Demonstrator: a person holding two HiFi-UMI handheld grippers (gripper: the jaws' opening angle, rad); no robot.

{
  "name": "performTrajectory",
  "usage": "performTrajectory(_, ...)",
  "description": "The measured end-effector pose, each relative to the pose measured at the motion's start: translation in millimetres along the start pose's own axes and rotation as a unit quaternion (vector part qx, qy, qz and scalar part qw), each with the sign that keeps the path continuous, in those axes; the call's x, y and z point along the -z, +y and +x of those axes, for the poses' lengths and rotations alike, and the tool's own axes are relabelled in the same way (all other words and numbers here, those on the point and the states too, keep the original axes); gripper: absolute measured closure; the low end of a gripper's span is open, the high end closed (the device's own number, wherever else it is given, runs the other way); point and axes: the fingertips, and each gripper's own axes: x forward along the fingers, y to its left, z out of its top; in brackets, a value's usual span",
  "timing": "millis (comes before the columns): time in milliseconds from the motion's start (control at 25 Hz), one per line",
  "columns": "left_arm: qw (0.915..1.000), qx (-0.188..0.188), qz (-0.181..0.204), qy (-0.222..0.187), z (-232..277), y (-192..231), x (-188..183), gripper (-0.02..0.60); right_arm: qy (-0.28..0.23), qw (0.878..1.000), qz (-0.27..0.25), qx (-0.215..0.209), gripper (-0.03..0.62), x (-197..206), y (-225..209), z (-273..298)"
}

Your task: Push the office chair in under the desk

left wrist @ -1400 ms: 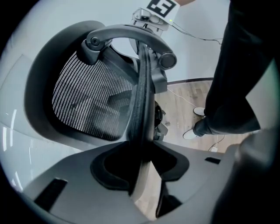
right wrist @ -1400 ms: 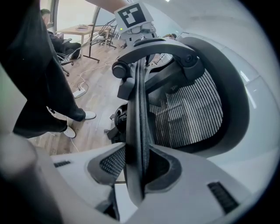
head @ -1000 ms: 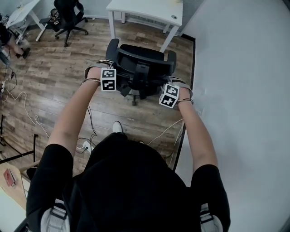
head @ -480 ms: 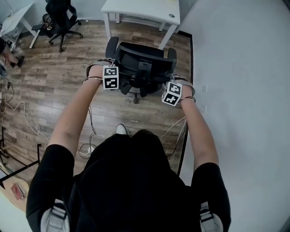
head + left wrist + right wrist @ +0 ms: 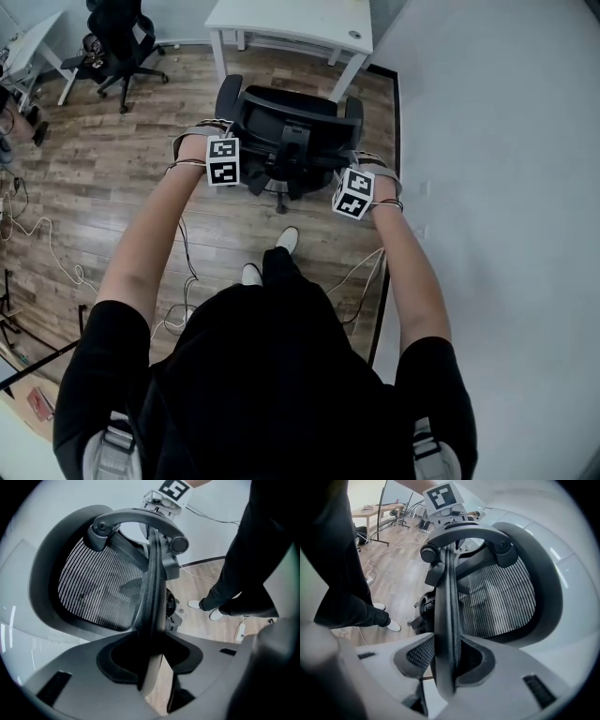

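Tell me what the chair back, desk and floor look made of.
Chair back: black see-through mesh in a matte dark frame, probably plastic. Desk: smooth flat white top and legs, maybe laminate or painted wood. Floor: brown planks with grain and seams, wood or wood-look laminate.

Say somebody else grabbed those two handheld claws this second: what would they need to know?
Grips: the left gripper is shut on the left edge of the office chair backrest, and the right gripper is shut on its right edge.
Place: the chair stands on the wood floor, facing the white desk, not yet under it.
Done: both sides gripped.
Left: roll it under the desk, then let go.
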Motion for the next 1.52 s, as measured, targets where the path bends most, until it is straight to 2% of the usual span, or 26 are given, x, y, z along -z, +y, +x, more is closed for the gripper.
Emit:
performTrajectory(80,1.0,0.001,-0.002,0.0,6.2,19.9,6.2,0.436,-0.002,1.0,-0.004,0.002,0.467,-2.5,-21.1,8.9)
performTrajectory(240,1.0,0.004,-0.002,0.005,14.6,11.5,4.2,0.436,-0.01,1.0,-0.003,-0.005,0.467,1.1,-9.4,14.8)
performTrajectory(440,0.9999,0.001,-0.009,0.007,32.8,91.2,28.7,0.434,-0.011,1.0,-0.009,-0.016,0.468,-12.7,-91.0,41.9)
performTrajectory(600,0.9999,-0.005,-0.008,0.012,44.0,86.7,29.1,0.434,-0.016,1.0,-0.011,-0.011,0.468,-9.9,-85.2,52.3)
performTrajectory(1040,0.9997,-0.02,-0.003,0.017,60.6,106.8,34.6,0.431,-0.024,1.0,-0.01,0.003,0.468,-10.7,-102.0,69.5)
performTrajectory(1200,0.9995,-0.025,-0.001,0.021,56.5,101.8,35.0,0.43,-0.026,1.0,-0.01,0.009,0.468,-12.8,-95.3,64.0)
performTrajectory(1360,0.9992,-0.028,-0.004,0.028,64.4,121.3,37.5,0.428,-0.027,1.0,-0.012,0.011,0.468,-10.9,-114.2,72.2)
performTrajectory(1520,0.9989,-0.037,-0.005,0.028,53.3,115.5,35.7,0.426,-0.028,0.999,-0.013,0.013,0.468,-13.2,-110.5,62.0)
